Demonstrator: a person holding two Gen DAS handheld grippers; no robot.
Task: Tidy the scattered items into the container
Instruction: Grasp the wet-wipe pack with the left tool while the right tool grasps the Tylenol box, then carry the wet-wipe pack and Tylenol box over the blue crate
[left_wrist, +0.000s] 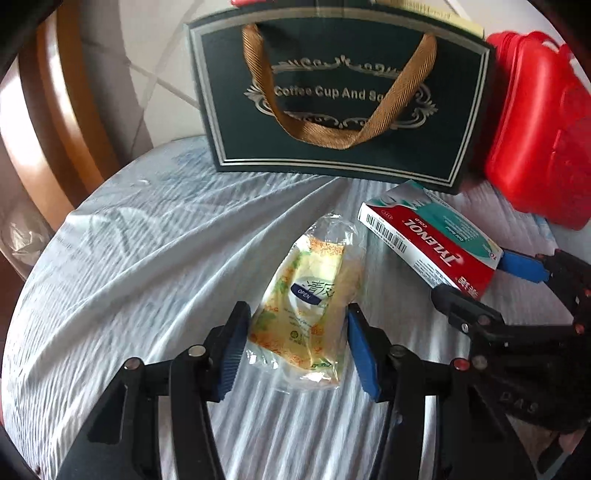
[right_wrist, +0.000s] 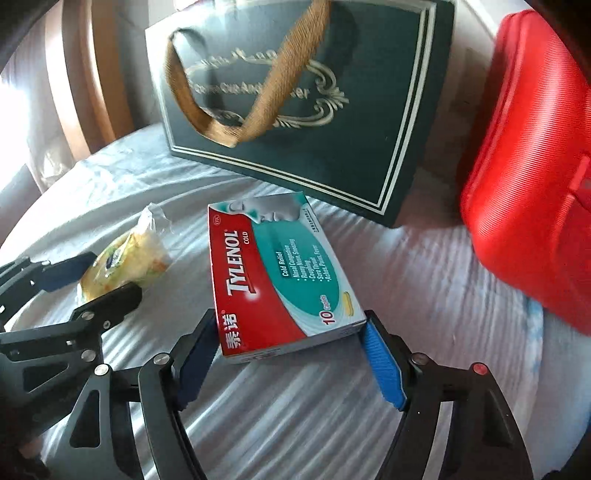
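Table (left_wrist: 129, 258): round top under a wrinkled pale cloth; everything stands or lies on it.
Gift bag (left_wrist: 332, 147): dark green paper bag with gold ribbon handles, upright at the far edge of the table; by my reading this is the container. Its mouth is out of frame in both views, so what it holds cannot be told.
Red case (left_wrist: 535, 129): hard plastic, closed, just right of the bag and near the medicine box.
Medicine box (right_wrist: 273, 280): red, white and teal cold-relief carton. Its near end sits between the right tool's pads and its far end points toward the bag. Whether it is lifted off the cloth is not clear.
Right gripper (right_wrist: 291, 347): pads on either side of the box's near end and pressed against its edges, so clamped on it.
Tissue packet (left_wrist: 306, 306): soft clear-wrapped pack, yellow-green print, lying left of the box and well short of the bag.
Left gripper (left_wrist: 295, 350): both pads touch the packet's sides near its lower half; the wrap looks pinched, so I read it as gripped.
Step in hand: both items grasped at once, neither yet in the bag.
Next move, judged: raise each item clear of the cloth, carry it above the bag's rim, and keep the handles out of the way. The rigid box needs turning end-down to pass the opening.
Risk, judged: the slack wrap may slip, and the light bag may tip if nudged.
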